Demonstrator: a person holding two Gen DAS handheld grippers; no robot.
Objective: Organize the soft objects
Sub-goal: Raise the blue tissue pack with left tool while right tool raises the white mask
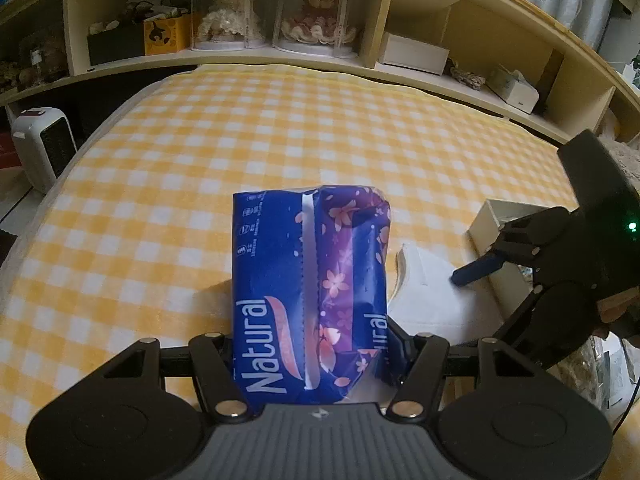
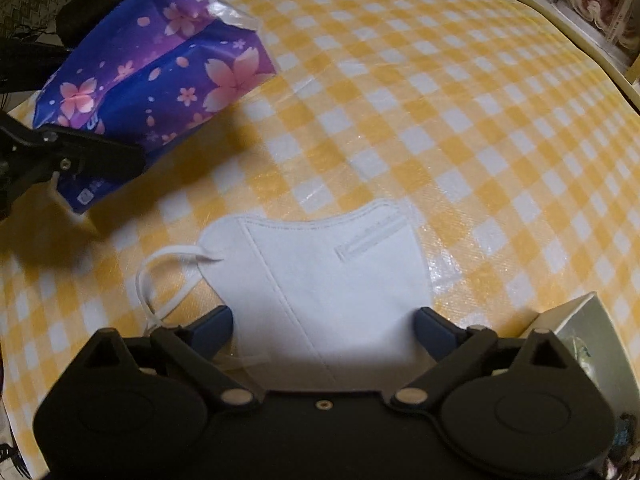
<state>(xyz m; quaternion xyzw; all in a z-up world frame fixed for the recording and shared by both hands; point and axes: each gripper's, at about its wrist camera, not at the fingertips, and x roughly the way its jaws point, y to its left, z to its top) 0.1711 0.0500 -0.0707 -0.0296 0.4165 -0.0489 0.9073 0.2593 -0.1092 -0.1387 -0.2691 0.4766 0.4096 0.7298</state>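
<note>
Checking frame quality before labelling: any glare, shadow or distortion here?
Left wrist view: fisheye bends the shelf; tissue pack sharp. Right wrist view: glare on the checked cloth beside the mask; pack's dark shadow at left.

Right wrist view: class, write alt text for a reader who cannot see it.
A flat white face mask lies on a yellow-and-white checked tablecloth, between the wide-open blue fingers of the right hand-held gripper, which do not press on it. At upper left, the left hand-held gripper clamps a blue and purple flowered tissue pack.
</note>
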